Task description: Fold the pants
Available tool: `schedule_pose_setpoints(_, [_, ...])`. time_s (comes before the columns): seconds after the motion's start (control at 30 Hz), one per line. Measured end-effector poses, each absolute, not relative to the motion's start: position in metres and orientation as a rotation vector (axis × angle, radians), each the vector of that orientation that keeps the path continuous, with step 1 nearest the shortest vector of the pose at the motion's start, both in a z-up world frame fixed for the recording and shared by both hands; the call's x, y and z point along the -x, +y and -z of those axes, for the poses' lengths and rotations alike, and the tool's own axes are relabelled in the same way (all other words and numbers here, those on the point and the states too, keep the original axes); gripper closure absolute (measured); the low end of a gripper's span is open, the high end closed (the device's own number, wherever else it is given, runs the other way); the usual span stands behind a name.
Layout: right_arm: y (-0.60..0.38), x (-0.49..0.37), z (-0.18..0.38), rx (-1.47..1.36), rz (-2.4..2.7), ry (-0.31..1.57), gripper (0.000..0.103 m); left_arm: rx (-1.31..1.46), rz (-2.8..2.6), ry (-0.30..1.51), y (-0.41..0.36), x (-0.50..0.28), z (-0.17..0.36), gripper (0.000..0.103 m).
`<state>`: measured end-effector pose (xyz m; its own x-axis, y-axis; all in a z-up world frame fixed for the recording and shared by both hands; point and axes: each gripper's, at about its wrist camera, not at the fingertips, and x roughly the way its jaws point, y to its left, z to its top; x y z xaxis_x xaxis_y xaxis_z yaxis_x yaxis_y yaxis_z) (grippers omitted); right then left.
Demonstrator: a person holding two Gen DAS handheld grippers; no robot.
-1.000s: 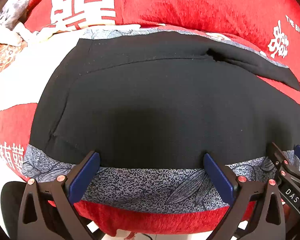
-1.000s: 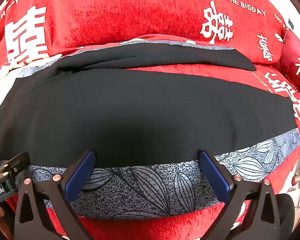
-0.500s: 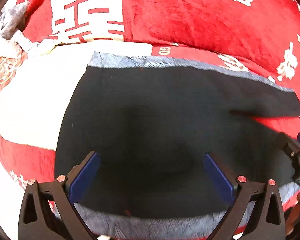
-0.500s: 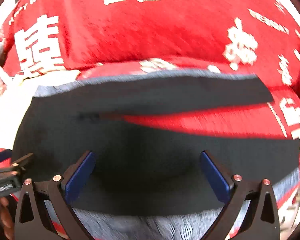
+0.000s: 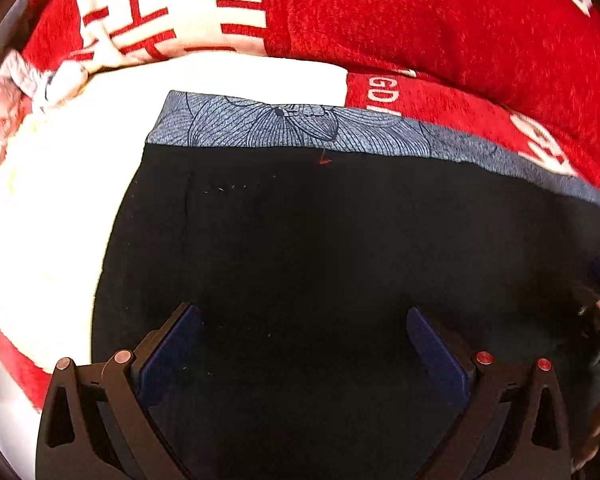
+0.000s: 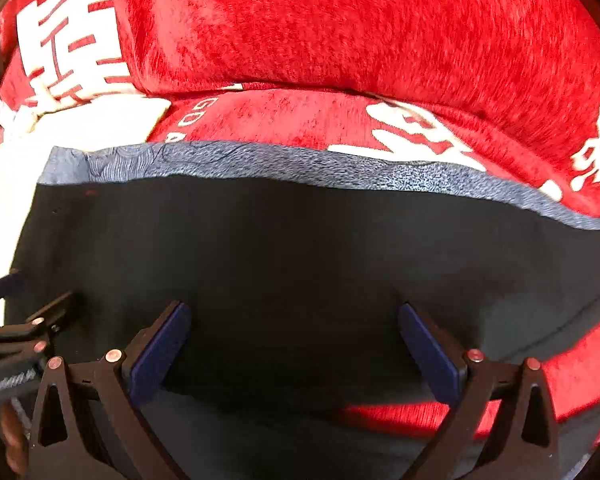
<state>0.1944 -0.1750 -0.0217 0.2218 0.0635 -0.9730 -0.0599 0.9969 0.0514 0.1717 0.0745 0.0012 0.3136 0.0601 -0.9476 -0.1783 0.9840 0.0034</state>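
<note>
The black pants (image 5: pixel 340 248) are seen spread flat over a red sofa cover (image 5: pixel 460 32) printed with large white characters, and they fill the middle and lower part of both wrist views. Along their far edge, towards 12 o'clock, a grey-blue band with a fine leaf print (image 5: pixel 284 128) is laid out, running from about 10 o'clock down to 3 o'clock in the left wrist view and likewise across the right wrist view (image 6: pixel 300 164). A white patch of the cover (image 5: pixel 52 216) is seen touching the pants' left edge at 9 o'clock. The left gripper (image 5: pixel 302 344) is held low over the black cloth, its blue-padded fingers (image 5: pixel 172 352) spread wide with only flat fabric seen between them; nothing is pinched. The right gripper (image 6: pixel 294 344) is likewise held over the pants (image 6: pixel 300 264), its blue pads (image 6: pixel 428 348) set wide apart and closed on nothing. Whether the fingertips touch the cloth cannot be told. In the right wrist view a strip of red cover (image 6: pixel 396 416) is shown at 6 o'clock, between two dark layers of fabric. The left gripper is glimpsed at 8 o'clock in the right wrist view (image 6: pixel 40 320), and a dark, blurred part of the right gripper is made out at 3 o'clock in the left wrist view (image 5: pixel 596 312).
</note>
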Motion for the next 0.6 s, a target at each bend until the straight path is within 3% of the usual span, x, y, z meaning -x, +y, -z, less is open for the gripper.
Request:
schedule_pose_setpoints(0.2, [-0.219,-0.205,0.003,0.027,0.031,1.287,0.0,0.126,-0.143,1.231,0.079,-0.171,0.004,0.0])
schedule_pose_setpoints(0.37, [-0.171,-0.233,-0.009,0.094,-0.291,1.254,0.0,0.112,-0.144,1.232,0.078,-0.172,0.002,0.0])
schedule_pose_setpoints(0.6, [-0.102,-0.274,0.032,0.309,-0.681,1.329,0.0,0.095,-0.131,1.236,0.083,-0.171,-0.002,0.0])
